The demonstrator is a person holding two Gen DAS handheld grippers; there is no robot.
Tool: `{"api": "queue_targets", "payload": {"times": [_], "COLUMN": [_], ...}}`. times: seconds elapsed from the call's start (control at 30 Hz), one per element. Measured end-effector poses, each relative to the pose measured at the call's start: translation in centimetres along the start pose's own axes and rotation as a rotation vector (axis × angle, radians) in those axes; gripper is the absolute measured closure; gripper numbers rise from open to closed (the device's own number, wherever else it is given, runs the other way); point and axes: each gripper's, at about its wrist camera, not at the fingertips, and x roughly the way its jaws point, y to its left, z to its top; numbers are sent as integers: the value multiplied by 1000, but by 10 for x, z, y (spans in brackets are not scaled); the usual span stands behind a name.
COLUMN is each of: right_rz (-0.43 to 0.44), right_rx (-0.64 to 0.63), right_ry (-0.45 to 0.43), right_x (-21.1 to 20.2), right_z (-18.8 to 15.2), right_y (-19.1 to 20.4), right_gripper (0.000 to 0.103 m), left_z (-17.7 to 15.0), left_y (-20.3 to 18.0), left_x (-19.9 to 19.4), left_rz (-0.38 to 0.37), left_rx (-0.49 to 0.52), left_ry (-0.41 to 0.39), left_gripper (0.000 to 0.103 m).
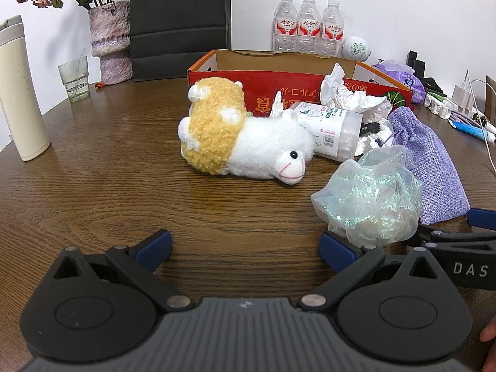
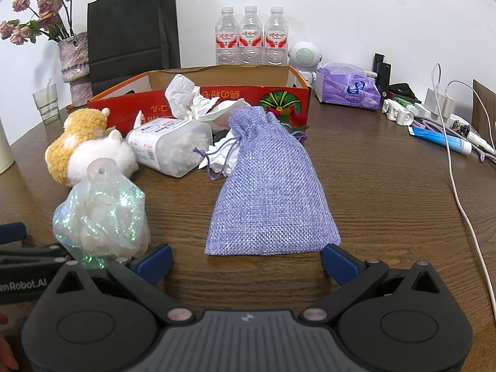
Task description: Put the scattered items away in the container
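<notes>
Wooden table [image 1: 93, 186] holds everything. Red cardboard box [image 2: 217, 99] sits at the back, open top, no scattered item visibly inside it. Black paper bag [image 1: 179, 21] stands behind it on the left; three water bottles [image 2: 251, 35] line the wall.

Left gripper [image 1: 245, 246]: jaws spread wide, nothing between them, bare wood in the gap. Right gripper [image 2: 246, 259]: jaws also spread, holding nothing, near edge of the purple drawstring pouch [image 2: 269, 192] lies just ahead of the gap.

Scattered items, all on the table in front of the box:
- pouch, flat, neck toward the box
- plush sheep [image 1: 245, 136], on its side, yellow body, white head
- iridescent organza bag [image 2: 102, 214], crumpled, just beside the right gripper's left finger, between pouch and sheep
- cotton swab box [image 2: 170, 145], lying on its side behind the sheep
- crumpled tissue [image 2: 192, 99] against the box's front wall

Purple tissue pack [image 2: 350, 90] sits right of the box; blue tube [image 2: 443, 141] and cables farther right.
</notes>
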Motion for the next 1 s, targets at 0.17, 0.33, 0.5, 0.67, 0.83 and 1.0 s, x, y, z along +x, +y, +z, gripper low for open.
{"api": "queue_targets", "payload": {"times": [0.17, 0.33, 0.5, 0.67, 0.83, 1.0], "right_rz": [-1, -2, -2, -2, 26, 105], "right_rx": [1, 1, 1, 0, -18, -85], "right_ry": [0, 0, 0, 0, 0, -66], "right_x": [-1, -1, -1, -2, -3, -36], "right_z": [1, 0, 0, 0, -1, -9], "right_y": [0, -1, -1, -1, -4, -12], "right_gripper": [0, 0, 0, 0, 0, 1], "left_z": [0, 0, 0, 0, -2, 7], "left_y": [0, 0, 0, 0, 7, 45], "left_x": [0, 0, 0, 0, -8, -33], "left_rz": [0, -1, -1, -1, -37, -108], "left_rx": [0, 0, 1, 1, 31, -72], "left_ry": [0, 0, 0, 0, -4, -122], "left_gripper": [0, 0, 0, 0, 0, 0]}}
